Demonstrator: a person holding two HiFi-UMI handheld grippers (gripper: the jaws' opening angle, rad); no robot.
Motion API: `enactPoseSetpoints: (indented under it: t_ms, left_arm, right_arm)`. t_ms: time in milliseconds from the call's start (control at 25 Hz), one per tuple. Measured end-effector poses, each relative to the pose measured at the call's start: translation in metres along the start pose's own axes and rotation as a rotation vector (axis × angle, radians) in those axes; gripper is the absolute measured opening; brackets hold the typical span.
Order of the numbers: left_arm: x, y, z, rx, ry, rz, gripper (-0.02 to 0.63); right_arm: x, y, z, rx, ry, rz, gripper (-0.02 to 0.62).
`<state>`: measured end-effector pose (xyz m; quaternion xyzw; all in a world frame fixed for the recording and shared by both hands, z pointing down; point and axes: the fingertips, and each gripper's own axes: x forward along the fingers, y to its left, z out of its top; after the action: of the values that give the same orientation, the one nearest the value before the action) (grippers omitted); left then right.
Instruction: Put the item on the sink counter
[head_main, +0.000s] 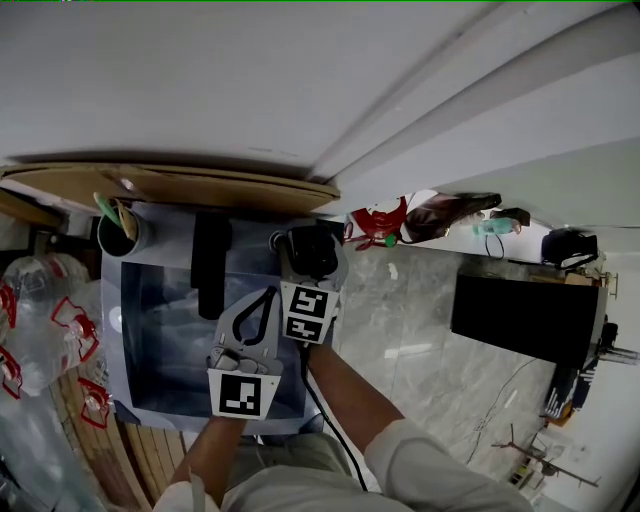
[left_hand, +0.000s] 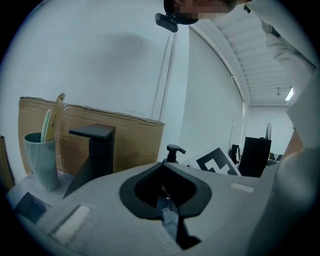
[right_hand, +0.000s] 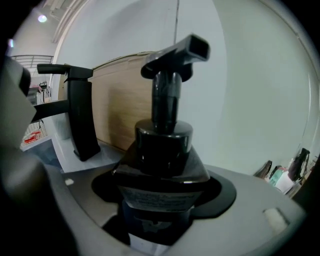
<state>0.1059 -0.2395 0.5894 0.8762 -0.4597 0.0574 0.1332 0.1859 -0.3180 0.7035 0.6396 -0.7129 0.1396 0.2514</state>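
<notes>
A black pump bottle (head_main: 312, 250) stands upright at the back right corner of the white sink counter (head_main: 252, 228). My right gripper (head_main: 311, 266) is shut on its body. In the right gripper view the pump bottle (right_hand: 165, 150) fills the space between the jaws of the right gripper (right_hand: 162, 187). My left gripper (head_main: 267, 296) hangs over the sink basin (head_main: 150, 330), shut with nothing in it. In the left gripper view the left gripper (left_hand: 163, 165) has its jaw tips touching, and the bottle's pump head (left_hand: 175, 149) shows just beyond them.
A black faucet (head_main: 210, 262) rises at the back of the basin, and a pale cup (head_main: 122, 235) of brushes stands left of it. Cardboard (head_main: 170, 185) leans on the wall behind. Plastic-wrapped packs (head_main: 40, 335) lie to the left. Marble floor (head_main: 400, 320) and a black box (head_main: 525, 315) are to the right.
</notes>
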Motion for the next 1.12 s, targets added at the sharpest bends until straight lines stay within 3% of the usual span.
enactPoseSetpoints:
  t_ms: [680, 1120]
  left_arm:
    - [-0.004, -0.003, 0.005, 0.004, -0.014, -0.019, 0.002]
    - [-0.005, -0.002, 0.009, -0.011, -0.018, -0.006, 0.002]
  right_arm:
    - [-0.002, 0.004, 0.004, 0.019, -0.035, 0.035, 0.439]
    - [-0.014, 0.007, 0.009, 0.031, -0.068, 0.058, 0.437]
